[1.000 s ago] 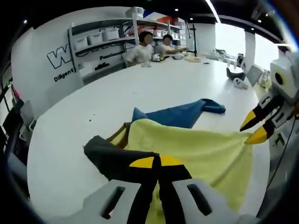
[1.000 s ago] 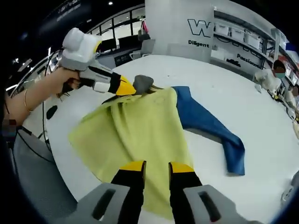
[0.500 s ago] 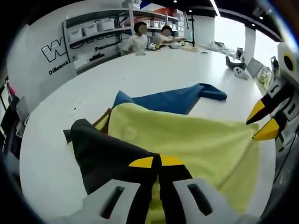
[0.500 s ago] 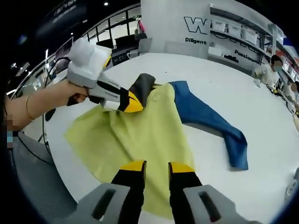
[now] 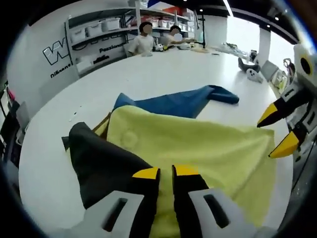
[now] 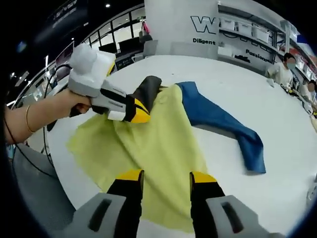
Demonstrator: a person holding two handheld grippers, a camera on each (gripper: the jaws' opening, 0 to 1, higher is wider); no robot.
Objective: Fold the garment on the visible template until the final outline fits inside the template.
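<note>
Wall lettering (image 6: 208, 24) reads "W", "Diligent" — garment (image 6: 153, 144) below.

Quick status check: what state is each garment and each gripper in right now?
Yellow garment: spread flat, upper edge overlapping other cloth.
Blue garment: partly under the yellow one, sleeve stretched out.
Dark garment: bunched beside the yellow garment.
Left gripper: jaws slightly apart over the yellow garment.
Right gripper: jaws open, holding nothing.

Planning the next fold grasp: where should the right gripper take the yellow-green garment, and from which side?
Probably the near hem of the yellow-green garment, just ahead of the right gripper, whose jaws stand open. The cloth lies flat on the white table with that free edge nearest, so come in low from the table's near rim. The left gripper is at the far edge.
</note>
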